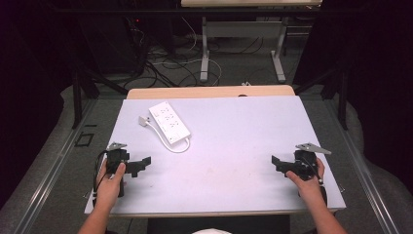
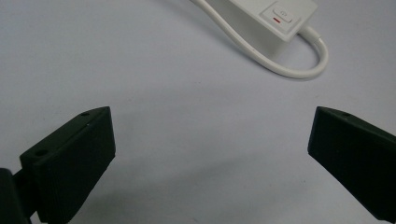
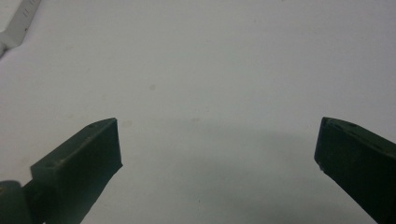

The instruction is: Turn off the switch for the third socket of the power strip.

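Surface (image 1: pixel 234 161): pale grey-white top, wide and flat, with a wooden edge along the far side; it bears the power strip and both grippers.
Power strip (image 1: pixel 169 122): white, long block lying flat on the far-left part of the surface, set at a slant; switch with a red mark at its near end, seen in the left gripper view (image 2: pixel 279 14).
Cord (image 1: pixel 160 136): white, leaves the near end of the power strip, loops back in a tight bend and runs along its left side to the plug.
Plug (image 1: pixel 143 120): white, lying on the surface just left of the power strip's far end.
Left gripper (image 1: pixel 139 165): held in the person's left hand (image 1: pixel 111 183) at the near-left of the surface; jaws spread wide, nothing between them. The power strip lies beyond and to the right of the jaws, near but apart; the cord's loop is the closest part.
Right gripper (image 1: pixel 278 163): held in the right hand (image 1: pixel 306 178) at the near-right; jaws spread wide, holding nothing, bare surface between them. The power strip lies well apart, its edge at the upper-left corner of the right gripper view (image 3: pixel 18 21).
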`<state>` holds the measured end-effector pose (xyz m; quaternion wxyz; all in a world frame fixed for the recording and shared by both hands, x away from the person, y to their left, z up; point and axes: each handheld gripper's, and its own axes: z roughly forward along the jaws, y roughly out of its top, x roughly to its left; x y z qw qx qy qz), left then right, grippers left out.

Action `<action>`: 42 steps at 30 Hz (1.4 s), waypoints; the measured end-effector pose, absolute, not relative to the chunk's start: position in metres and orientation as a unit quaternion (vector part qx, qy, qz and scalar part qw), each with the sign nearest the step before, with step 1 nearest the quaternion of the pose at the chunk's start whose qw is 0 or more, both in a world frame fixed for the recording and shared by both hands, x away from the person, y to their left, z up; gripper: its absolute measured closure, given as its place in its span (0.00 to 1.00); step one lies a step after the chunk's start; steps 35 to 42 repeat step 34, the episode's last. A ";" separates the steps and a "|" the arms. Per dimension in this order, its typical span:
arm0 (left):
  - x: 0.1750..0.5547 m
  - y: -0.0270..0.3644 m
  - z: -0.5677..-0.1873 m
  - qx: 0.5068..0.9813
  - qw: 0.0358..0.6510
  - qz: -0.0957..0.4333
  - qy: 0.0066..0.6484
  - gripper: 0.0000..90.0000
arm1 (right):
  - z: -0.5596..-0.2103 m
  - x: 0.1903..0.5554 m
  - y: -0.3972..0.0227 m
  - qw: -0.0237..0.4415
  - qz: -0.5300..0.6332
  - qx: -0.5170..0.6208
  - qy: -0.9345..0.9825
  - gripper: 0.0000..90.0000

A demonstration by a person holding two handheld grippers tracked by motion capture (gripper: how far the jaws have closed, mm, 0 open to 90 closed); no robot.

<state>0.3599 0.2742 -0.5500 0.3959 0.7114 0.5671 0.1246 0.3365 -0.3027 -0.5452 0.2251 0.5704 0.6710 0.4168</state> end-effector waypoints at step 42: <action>0.365 0.292 -0.563 0.694 0.385 0.128 0.595 0.02 | -0.546 0.337 -0.302 0.225 0.414 0.575 0.669 0.00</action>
